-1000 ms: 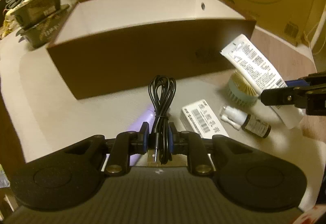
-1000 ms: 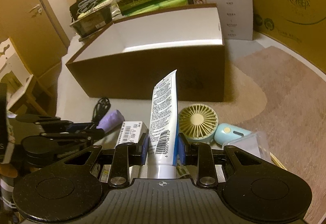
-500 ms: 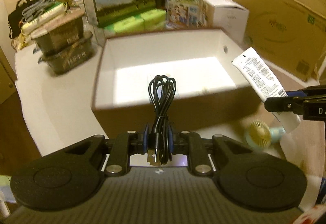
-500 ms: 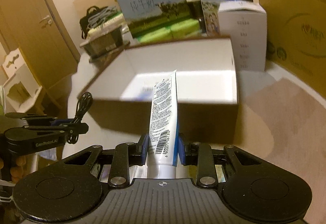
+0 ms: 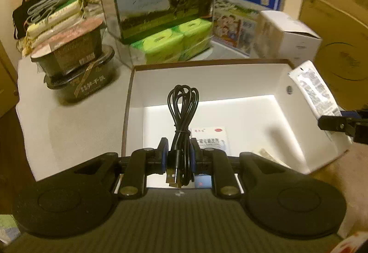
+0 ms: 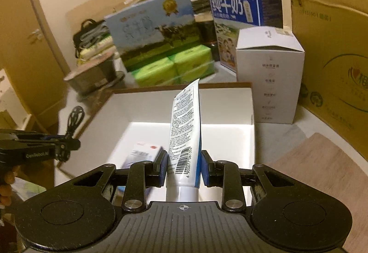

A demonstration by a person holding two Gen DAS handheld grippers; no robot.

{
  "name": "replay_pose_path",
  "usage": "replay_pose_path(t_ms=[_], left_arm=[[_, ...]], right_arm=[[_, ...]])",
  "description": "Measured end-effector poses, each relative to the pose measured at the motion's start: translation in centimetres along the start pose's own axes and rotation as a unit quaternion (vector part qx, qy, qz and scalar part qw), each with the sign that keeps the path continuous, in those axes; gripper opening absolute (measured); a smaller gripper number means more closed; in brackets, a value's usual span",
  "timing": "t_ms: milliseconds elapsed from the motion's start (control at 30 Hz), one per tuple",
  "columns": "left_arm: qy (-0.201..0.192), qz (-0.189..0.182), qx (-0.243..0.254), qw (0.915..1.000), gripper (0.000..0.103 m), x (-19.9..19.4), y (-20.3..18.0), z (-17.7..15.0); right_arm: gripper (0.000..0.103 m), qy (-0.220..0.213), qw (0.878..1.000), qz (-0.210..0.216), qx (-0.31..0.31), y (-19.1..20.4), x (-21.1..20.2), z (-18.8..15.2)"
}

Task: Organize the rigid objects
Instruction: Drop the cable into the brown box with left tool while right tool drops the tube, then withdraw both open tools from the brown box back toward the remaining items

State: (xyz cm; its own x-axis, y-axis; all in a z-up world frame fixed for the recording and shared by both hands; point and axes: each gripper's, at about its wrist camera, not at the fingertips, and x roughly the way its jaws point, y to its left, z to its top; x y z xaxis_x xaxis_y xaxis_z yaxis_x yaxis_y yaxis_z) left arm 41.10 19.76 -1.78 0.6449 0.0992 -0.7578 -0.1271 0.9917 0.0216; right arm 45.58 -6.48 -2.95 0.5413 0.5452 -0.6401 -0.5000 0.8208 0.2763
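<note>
My left gripper [image 5: 178, 153] is shut on a coiled black USB cable [image 5: 182, 110], held above the open brown box with a white inside [image 5: 241, 73]. My right gripper [image 6: 184, 161] is shut on a white tube [image 6: 185, 128] with a barcode, also above that box [image 6: 149, 101]. On the box floor lies a small white carton [image 5: 214, 138] [image 6: 143, 154]. The tube [image 5: 314, 89] and the right gripper [image 5: 340, 124] show at the right of the left wrist view. At the left of the right wrist view the left gripper [image 6: 71, 146] holds the cable [image 6: 74, 118].
Behind the box stand milk cartons [image 5: 154, 0] [image 5: 246, 7], green tissue packs [image 5: 174, 42], a white carton [image 6: 269, 73] and big cardboard boxes [image 6: 331, 34]. Stacked dark food tubs [image 5: 76, 57] sit at the left. A hand [image 6: 5, 184] shows at the lower left.
Both grippers have risen and moved forward from the table in front of the box to above its open top, each carrying its object. The box floor and the carton on it have come into view.
</note>
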Motion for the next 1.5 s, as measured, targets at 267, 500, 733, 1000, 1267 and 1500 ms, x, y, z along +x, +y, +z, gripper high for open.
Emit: replay_pose_path(t_ms=[267, 500, 733, 1000, 1267, 1500], left_arm=[[0.048, 0.018, -0.004, 0.9987, 0.017, 4.9, 0.6, -0.1], [0.071, 0.03, 0.023, 0.9968, 0.017, 7.1, 0.3, -0.4], [0.073, 0.036, 0.039, 0.9959, 0.027, 7.7, 0.2, -0.3], [0.061, 0.032, 0.023, 0.9974, 0.03, 6.3, 1.1, -0.4], [0.045, 0.025, 0.01, 0.9986, 0.034, 3.7, 1.7, -1.1], [0.025, 0.018, -0.005, 0.9995, 0.039, 0.5, 1.7, -1.7]], right_arm=[[0.03, 0.044, 0.998, -0.039, -0.018, -0.9, 4.2, -0.2], [0.03, 0.064, 0.997, -0.048, -0.024, -1.0, 5.7, -0.9], [0.031, 0.065, 0.996, -0.061, -0.028, -0.9, 6.2, -0.6], [0.036, 0.059, 0.996, -0.063, -0.022, -1.1, 5.5, 0.2], [0.051, 0.048, 0.998, -0.041, -0.011, -1.5, 3.2, -0.5], [0.056, 0.036, 0.999, -0.018, -0.011, -1.3, 0.3, -1.6]])
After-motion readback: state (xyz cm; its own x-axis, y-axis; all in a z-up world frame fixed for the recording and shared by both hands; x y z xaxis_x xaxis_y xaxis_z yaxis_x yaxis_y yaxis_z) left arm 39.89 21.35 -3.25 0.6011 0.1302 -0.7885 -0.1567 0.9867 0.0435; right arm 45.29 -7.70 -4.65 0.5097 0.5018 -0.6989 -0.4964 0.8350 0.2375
